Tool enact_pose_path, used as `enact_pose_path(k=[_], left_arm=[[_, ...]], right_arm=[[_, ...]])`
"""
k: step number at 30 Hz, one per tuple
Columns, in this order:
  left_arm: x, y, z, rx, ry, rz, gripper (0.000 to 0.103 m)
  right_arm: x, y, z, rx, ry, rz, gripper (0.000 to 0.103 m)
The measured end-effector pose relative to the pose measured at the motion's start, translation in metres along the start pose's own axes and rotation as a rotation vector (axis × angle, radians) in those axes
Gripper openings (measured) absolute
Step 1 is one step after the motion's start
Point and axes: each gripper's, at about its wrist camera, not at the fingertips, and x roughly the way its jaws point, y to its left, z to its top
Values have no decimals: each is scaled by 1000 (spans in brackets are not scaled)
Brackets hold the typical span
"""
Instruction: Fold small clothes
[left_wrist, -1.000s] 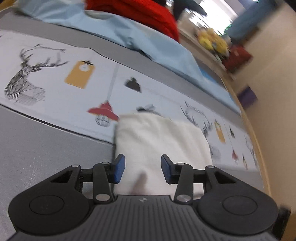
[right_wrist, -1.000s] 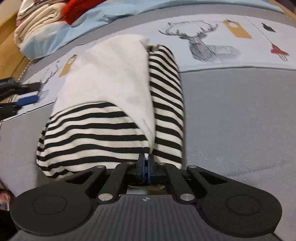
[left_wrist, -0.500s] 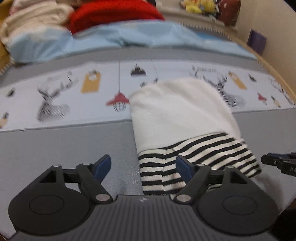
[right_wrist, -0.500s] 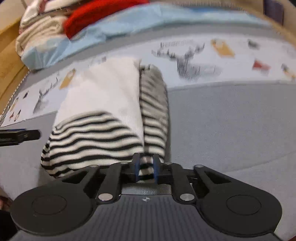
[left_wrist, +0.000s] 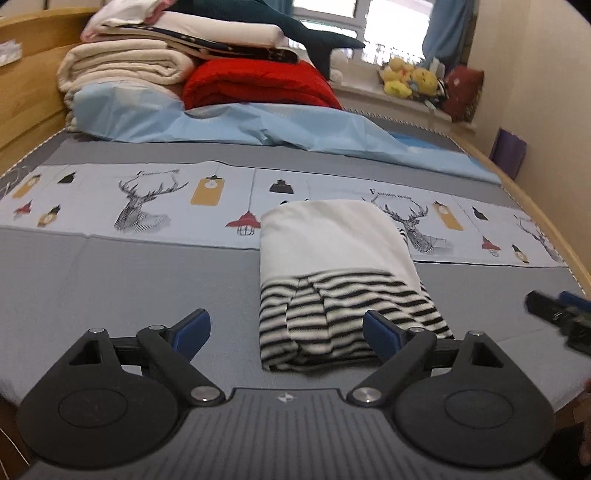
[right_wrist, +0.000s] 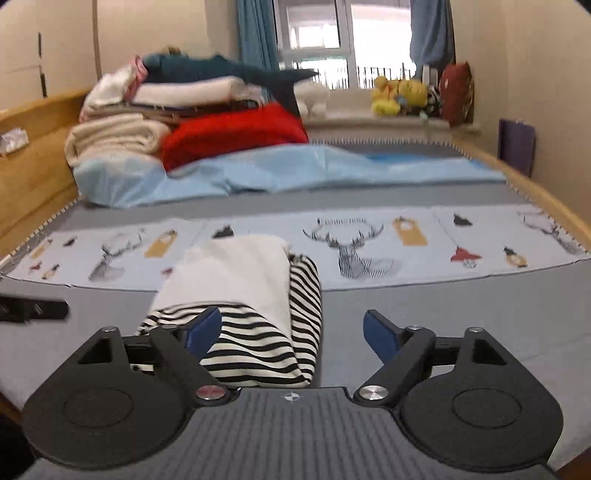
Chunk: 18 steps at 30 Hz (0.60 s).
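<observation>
A small folded garment (left_wrist: 332, 236), white with a black-and-white striped part toward me, lies flat on the grey bed cover (left_wrist: 110, 288). My left gripper (left_wrist: 286, 326) hovers above its near striped end. Its jaws are opening wide, the pads touch nothing, and the cloth lies below them. In the right wrist view the same garment (right_wrist: 236, 269) lies left of centre. My right gripper (right_wrist: 291, 326) hangs over its near right corner. Its jaws are also opening, and the cloth is free of them. Each gripper shows at the edge of the other view: the right gripper (left_wrist: 557, 317) and the left gripper (right_wrist: 33, 310).
A printed band with deer and lamps (left_wrist: 147, 199) crosses the bed behind the garment. Farther back lie a light blue sheet (left_wrist: 258, 125), a red quilt (left_wrist: 258, 85) and stacked cream blankets (left_wrist: 122, 66). A wooden bed frame (left_wrist: 546, 221) and a wall run along the right.
The right gripper, shut on the striped edge a second ago, has let go and opened wide. The left gripper has opened further. Both have pulled back and upward from the garment.
</observation>
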Motion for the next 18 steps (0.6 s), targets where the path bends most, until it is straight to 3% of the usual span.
enact_pose_path(k=[4,9,14,18], left_arm=[[3,-2,-18,-65,9,-13,93],[12,-15,-24,16,8,45,93],[25,-11,-31,-2,96,38,93],[25,-10,-32,0,96,24,93]], right_arm=[[-16,5,-13,-15,-4,-14,91],[-11,18,-21,-69,62,-27,91],[-2,25,-25,-88,85,-42,91],[5,26,-27,-73,108,-44,91]])
